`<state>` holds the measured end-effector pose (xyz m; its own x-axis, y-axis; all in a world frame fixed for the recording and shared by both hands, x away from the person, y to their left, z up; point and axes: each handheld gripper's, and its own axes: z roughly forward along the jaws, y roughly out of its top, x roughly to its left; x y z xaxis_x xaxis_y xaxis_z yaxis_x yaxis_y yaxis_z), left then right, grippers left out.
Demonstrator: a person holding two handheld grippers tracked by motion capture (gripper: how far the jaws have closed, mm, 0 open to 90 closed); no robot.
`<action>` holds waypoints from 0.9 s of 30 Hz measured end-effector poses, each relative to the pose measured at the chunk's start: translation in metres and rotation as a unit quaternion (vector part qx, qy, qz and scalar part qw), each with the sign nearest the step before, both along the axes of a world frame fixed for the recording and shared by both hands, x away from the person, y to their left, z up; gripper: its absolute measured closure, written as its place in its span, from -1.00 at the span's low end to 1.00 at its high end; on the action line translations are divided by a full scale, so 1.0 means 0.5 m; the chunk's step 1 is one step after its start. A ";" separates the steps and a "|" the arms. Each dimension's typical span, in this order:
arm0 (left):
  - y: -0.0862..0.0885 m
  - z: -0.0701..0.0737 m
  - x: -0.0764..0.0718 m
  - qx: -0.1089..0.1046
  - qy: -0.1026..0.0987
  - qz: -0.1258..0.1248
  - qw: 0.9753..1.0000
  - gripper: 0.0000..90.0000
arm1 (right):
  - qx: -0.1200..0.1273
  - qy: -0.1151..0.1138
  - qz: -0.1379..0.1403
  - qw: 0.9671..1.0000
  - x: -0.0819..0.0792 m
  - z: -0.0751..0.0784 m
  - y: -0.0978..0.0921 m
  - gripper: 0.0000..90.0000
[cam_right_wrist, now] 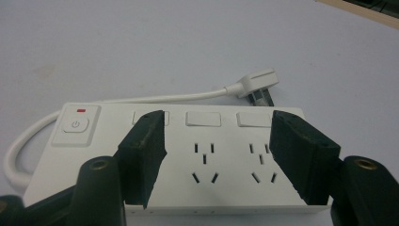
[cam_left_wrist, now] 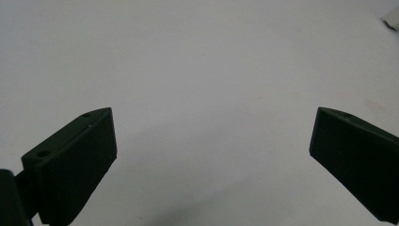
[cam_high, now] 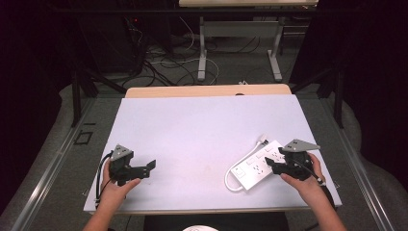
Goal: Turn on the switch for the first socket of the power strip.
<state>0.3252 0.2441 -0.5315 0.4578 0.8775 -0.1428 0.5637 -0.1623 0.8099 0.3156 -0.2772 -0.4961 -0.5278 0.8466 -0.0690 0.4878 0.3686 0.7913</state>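
Note:
A white power strip (cam_high: 255, 164) lies at the table's front right, its short white cord looping round to a plug (cam_high: 262, 140) behind it. My right gripper (cam_high: 270, 166) hovers open over the strip's near end. In the right gripper view the open jaws frame the socket rows of the power strip (cam_right_wrist: 202, 155), with the power button (cam_right_wrist: 75, 125) at its left and the plug (cam_right_wrist: 256, 84) beyond. My left gripper (cam_high: 150, 166) is open at the front left above bare table. The left gripper (cam_left_wrist: 211, 141) has nothing between its jaws.
The white table (cam_high: 192, 130) has a wooden strip along its far edge. Beyond it, on the floor, are cables and the metal legs of another desk (cam_high: 240, 48). A dark frame post (cam_high: 76, 96) stands left of the table.

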 end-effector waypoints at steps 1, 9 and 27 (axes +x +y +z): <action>0.000 0.000 0.000 0.000 0.000 0.000 1.000 -0.97 | 0.001 0.004 -0.002 1.000 0.000 0.003 0.001 -0.22; -0.004 -0.001 0.000 0.001 0.004 0.000 1.000 -0.96 | -0.012 0.016 0.005 1.000 0.013 0.023 0.008 -0.24; -0.002 -0.002 0.000 0.003 0.003 0.002 1.000 -0.95 | -0.025 0.023 0.025 0.999 0.034 0.056 0.040 -0.24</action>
